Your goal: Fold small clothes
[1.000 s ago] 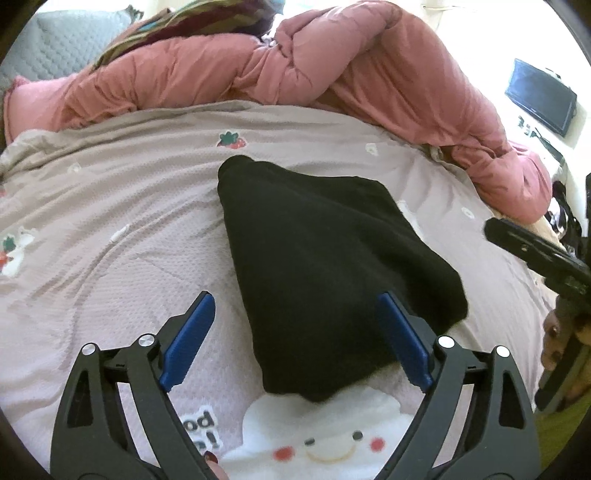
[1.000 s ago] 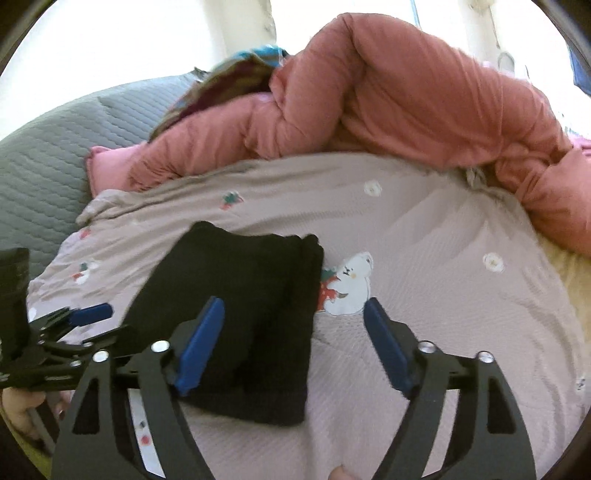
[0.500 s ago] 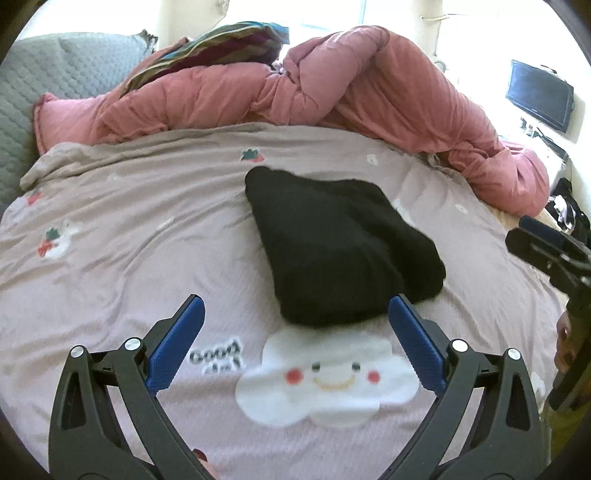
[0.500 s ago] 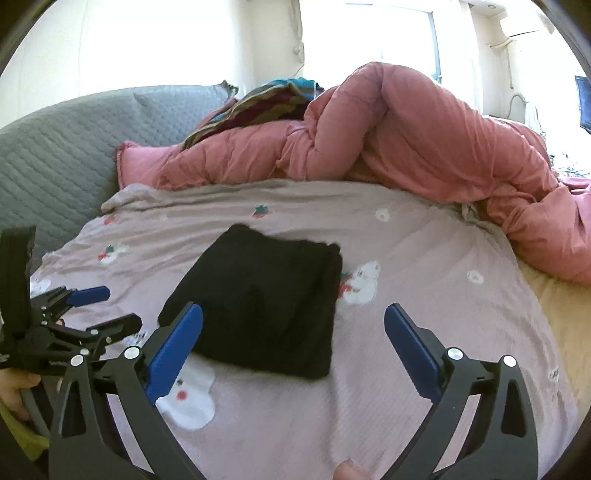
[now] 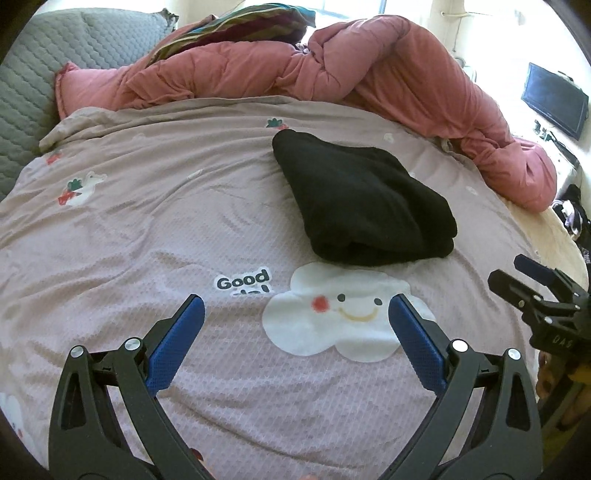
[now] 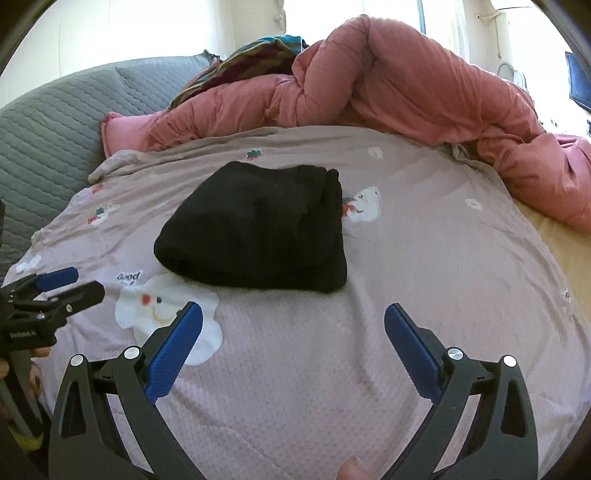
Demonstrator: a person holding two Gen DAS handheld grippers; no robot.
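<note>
A black garment (image 5: 364, 201) lies folded into a thick bundle on the mauve printed bedcover (image 5: 147, 221); the right wrist view shows the same garment (image 6: 258, 227) in the middle of the bed. My left gripper (image 5: 295, 312) stands open above the cover, short of the bundle, with nothing between its blue pads. My right gripper (image 6: 293, 319) is open too, apart from the garment and empty. Each gripper shows at the edge of the other's view: the right gripper (image 5: 532, 291) and the left gripper (image 6: 55, 291).
A bunched pink duvet (image 5: 332, 62) runs along the far side and right of the bed, with a striped cloth (image 5: 251, 26) on it. A grey quilted headboard (image 5: 29, 74) stands at left. A dark screen (image 5: 554, 99) hangs on the right wall.
Both grippers have drawn back from the black garment, which now lies farther off and free of them. Their jaws have spread a little wider.
</note>
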